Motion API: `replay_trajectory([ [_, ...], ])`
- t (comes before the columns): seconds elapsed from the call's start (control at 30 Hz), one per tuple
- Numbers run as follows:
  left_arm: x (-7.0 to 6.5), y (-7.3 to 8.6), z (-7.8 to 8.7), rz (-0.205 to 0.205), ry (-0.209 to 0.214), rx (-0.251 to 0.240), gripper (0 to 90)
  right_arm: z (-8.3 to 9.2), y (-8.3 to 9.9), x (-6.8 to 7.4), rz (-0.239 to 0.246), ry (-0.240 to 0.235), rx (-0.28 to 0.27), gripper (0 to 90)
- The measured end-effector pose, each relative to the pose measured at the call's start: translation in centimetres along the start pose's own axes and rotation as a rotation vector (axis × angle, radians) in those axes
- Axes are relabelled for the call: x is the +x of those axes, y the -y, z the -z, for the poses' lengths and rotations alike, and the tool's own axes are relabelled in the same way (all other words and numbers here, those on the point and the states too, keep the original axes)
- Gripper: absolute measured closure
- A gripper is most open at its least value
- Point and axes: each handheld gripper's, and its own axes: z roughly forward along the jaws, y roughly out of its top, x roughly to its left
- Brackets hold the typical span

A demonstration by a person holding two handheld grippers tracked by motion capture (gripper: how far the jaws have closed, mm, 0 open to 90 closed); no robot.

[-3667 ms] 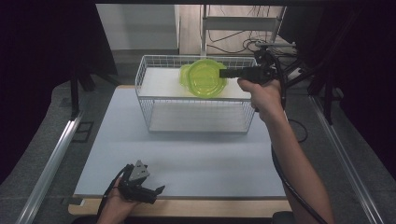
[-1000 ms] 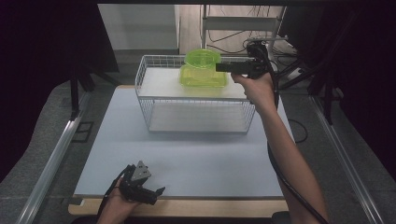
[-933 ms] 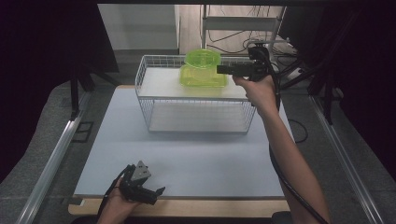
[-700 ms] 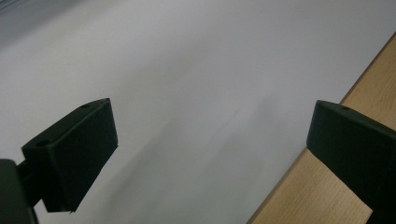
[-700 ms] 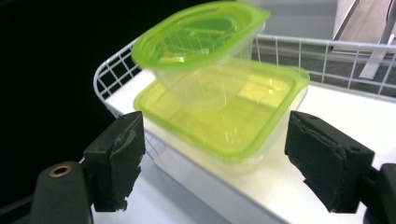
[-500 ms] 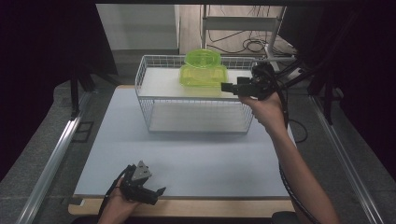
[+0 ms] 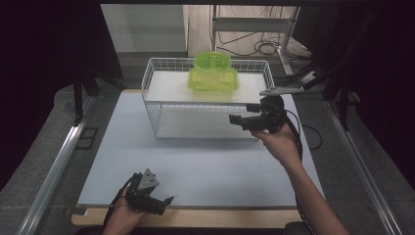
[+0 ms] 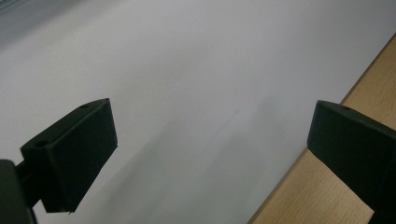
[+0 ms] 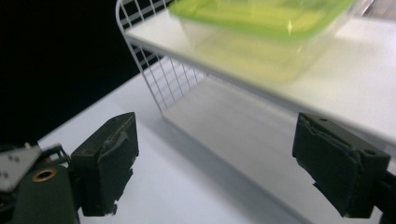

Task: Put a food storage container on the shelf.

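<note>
Green tubs (image 7: 213,78): two, stacked on one rack (image 7: 161,88); both grippers (left (image 7: 155,201), right (image 7: 243,115)) gaped wide, mat (image 7: 205,166) between them bare.

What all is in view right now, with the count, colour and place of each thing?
wire rack: one, white, far middle of the table.
tub: one, clear green, on the rack's top shelf.
bowl: one, clear green, resting on the tub.
mat: one, pale grey, covering the table.
table: one, light wood, edge showing nearest the person.
left tongs: one, black, open, near edge of the mat.
right tongs: one, black, open, held in front of the rack's right end.
</note>
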Motion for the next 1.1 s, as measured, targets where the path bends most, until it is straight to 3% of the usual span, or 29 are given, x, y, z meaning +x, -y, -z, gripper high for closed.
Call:
replay_trajectory([
  [0.3,-0.1,0.0,-0.1,-0.007,-0.001,0.002,1.3,-0.1,4.8,0.7,0.010,0.023,0.036,10.3],
  [0.87,-0.1,0.0,-0.2,-0.014,-0.002,0.004,1.4,-1.5,13.1,1.3,0.123,0.069,0.095,4.3],
  [1.1,-0.2,0.0,-0.2,-0.024,-0.003,0.006,1.4,-3.0,17.5,0.4,0.112,0.103,0.194,3.9],
])
